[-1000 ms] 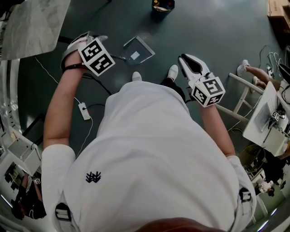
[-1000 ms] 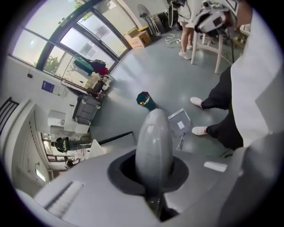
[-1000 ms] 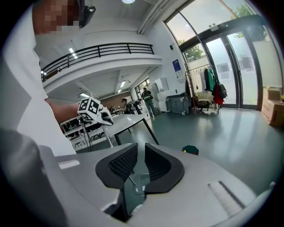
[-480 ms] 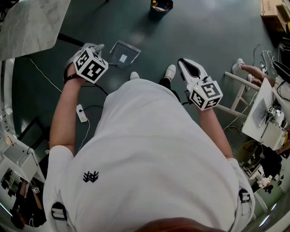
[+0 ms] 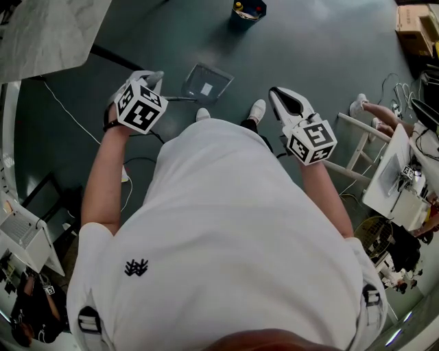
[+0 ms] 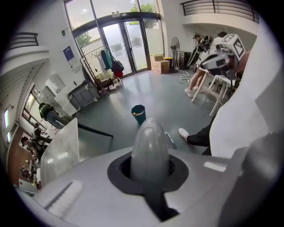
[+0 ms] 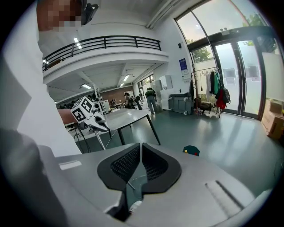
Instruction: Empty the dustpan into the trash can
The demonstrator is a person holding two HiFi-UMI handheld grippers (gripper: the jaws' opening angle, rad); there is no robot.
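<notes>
A clear grey dustpan (image 5: pixel 207 83) with a white scrap in it hangs low over the floor, ahead of the person's shoes. My left gripper (image 5: pixel 153 79) is shut on its handle, whose rounded grey end (image 6: pixel 149 148) fills the left gripper view. The dark teal trash can (image 5: pixel 247 9) stands farther ahead on the floor, with coloured bits inside; it also shows as the trash can (image 6: pixel 138 114) past the handle. My right gripper (image 5: pixel 280 96) is held at the right, shut, with its black pads (image 7: pixel 151 165) together and nothing between them. The trash can (image 7: pixel 191 150) lies well beyond it.
A marble-topped table (image 5: pixel 48 34) stands at the far left, with a cable (image 5: pixel 68 110) on the floor near it. At the right are a white stool (image 5: pixel 357 147), a seated person's foot (image 5: pixel 360 104) and a cardboard box (image 5: pixel 411 17).
The dustpan swung left and then back right with my left gripper, which has dropped slightly in the view. The right gripper has barely moved.
</notes>
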